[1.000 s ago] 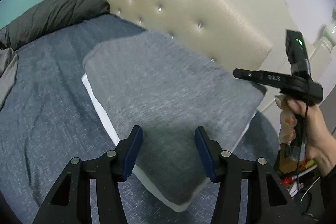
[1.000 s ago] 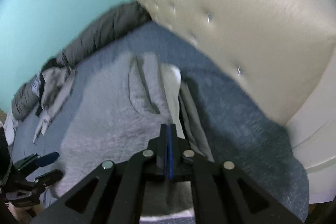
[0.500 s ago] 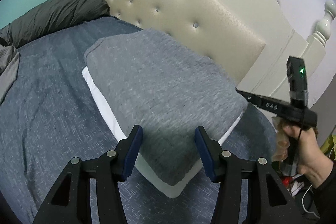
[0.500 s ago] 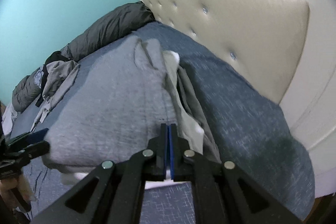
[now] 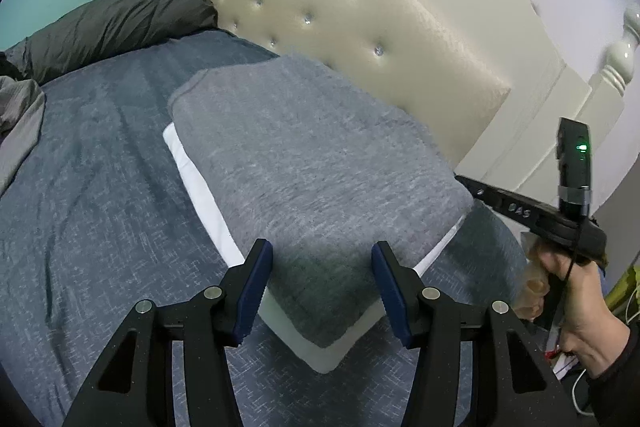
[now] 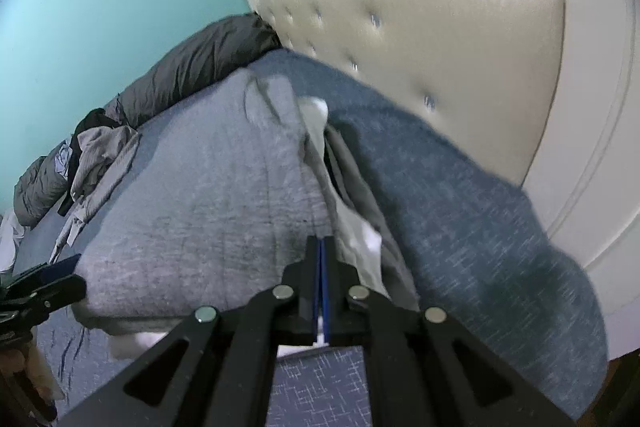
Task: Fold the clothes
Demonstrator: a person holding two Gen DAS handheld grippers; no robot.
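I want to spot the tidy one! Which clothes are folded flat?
The grey garment lying on the white one, in front of both grippers. The other grey clothes lie crumpled near the dark pillow.

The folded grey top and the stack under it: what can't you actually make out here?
- Left wrist view: white layer beneath the grey top, only edges show.
- Right wrist view: whether the shut right gripper pinches cloth, hidden by its own fingers.
- Right wrist view: crumpled clothes, too small and blurred.

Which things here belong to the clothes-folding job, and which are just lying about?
Job: folded grey garment; white garment beneath it; left gripper, open; right gripper, shut.

Lying about: dark duvet; crumpled grey clothes; tufted headboard.
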